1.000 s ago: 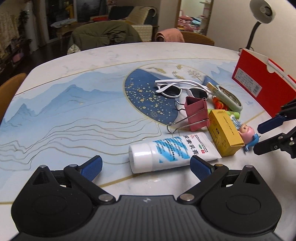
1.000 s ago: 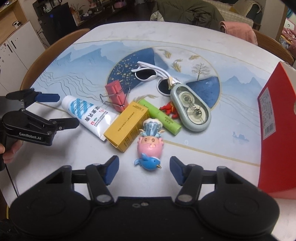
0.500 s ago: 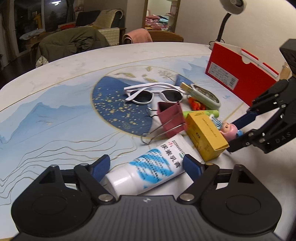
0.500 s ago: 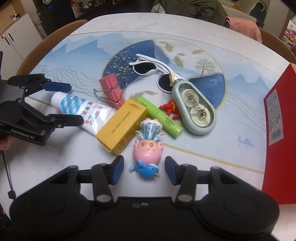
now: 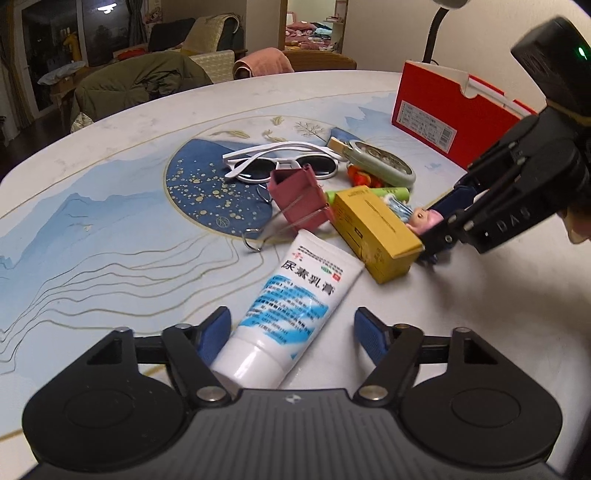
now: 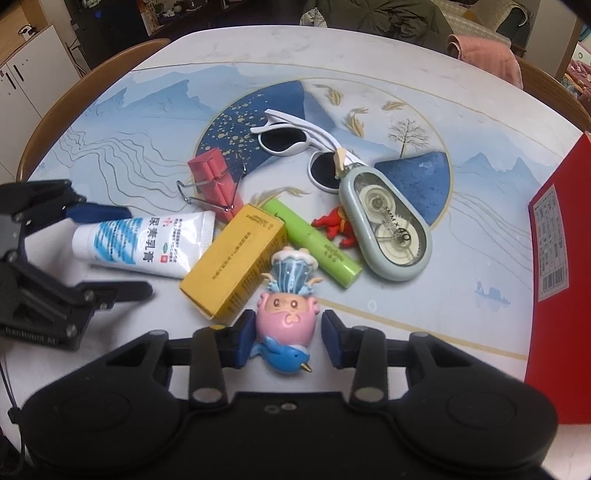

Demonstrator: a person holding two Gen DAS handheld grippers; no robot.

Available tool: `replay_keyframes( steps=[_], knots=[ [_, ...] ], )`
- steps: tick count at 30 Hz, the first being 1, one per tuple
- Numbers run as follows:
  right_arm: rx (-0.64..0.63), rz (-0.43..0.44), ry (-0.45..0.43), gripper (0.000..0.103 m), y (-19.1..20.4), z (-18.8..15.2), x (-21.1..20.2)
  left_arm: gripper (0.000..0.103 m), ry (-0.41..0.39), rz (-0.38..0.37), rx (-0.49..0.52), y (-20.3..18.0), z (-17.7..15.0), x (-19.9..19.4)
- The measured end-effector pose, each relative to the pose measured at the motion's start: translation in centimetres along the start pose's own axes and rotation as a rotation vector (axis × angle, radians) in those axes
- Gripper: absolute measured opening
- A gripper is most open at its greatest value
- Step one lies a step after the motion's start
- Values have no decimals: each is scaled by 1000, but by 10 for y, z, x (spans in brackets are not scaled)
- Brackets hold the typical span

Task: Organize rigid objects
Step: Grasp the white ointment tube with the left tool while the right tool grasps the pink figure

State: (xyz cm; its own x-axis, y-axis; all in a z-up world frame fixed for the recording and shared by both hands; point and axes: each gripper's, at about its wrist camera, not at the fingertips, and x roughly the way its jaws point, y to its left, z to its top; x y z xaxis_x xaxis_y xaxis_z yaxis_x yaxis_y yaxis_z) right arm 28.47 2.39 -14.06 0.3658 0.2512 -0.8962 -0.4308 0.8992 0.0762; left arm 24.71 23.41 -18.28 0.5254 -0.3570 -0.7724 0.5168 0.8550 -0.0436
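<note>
A white and blue cream tube (image 5: pixel 291 302) lies on the table with its cap end between the open fingers of my left gripper (image 5: pixel 291 332); it also shows in the right wrist view (image 6: pixel 144 245). My right gripper (image 6: pixel 288 338) is open, its pads on either side of a pink and blue toy figure (image 6: pixel 288 317) without squeezing it. A yellow box (image 6: pixel 236 260), green tube (image 6: pixel 314 243), pink binder clip (image 6: pixel 216 184), white sunglasses (image 6: pixel 295 138), correction tape dispenser (image 6: pixel 388 229) and small red figure (image 6: pixel 334 227) lie clustered together.
A red box (image 6: pixel 557 266) stands at the table's right edge; it also shows in the left wrist view (image 5: pixel 447 114). Chairs (image 6: pixel 74 96) ring the round table (image 6: pixel 461 122). A desk lamp (image 5: pixel 436 29) stands behind the red box.
Both grippers moved in. The left now straddles the cream tube's cap end. The right's fingers have narrowed and now flank the toy figure.
</note>
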Motion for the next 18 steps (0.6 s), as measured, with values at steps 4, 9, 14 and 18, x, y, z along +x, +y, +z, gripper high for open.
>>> replay_keyframes(
  steps=[4, 9, 14, 18],
  knots=[
    [-1, 0, -1, 32, 0, -2, -1, 44, 5, 47, -4, -11, -1, -3],
    [-6, 4, -2, 32, 0, -8, -6, 38, 15, 75, -55, -18, 0, -5],
    [8, 13, -8, 32, -4, -15, -13, 38, 16, 97, -124, -25, -1, -11],
    [21, 27, -19, 32, -8, -22, -23, 38, 15, 115, -179, -32, -2, -19]
  ],
)
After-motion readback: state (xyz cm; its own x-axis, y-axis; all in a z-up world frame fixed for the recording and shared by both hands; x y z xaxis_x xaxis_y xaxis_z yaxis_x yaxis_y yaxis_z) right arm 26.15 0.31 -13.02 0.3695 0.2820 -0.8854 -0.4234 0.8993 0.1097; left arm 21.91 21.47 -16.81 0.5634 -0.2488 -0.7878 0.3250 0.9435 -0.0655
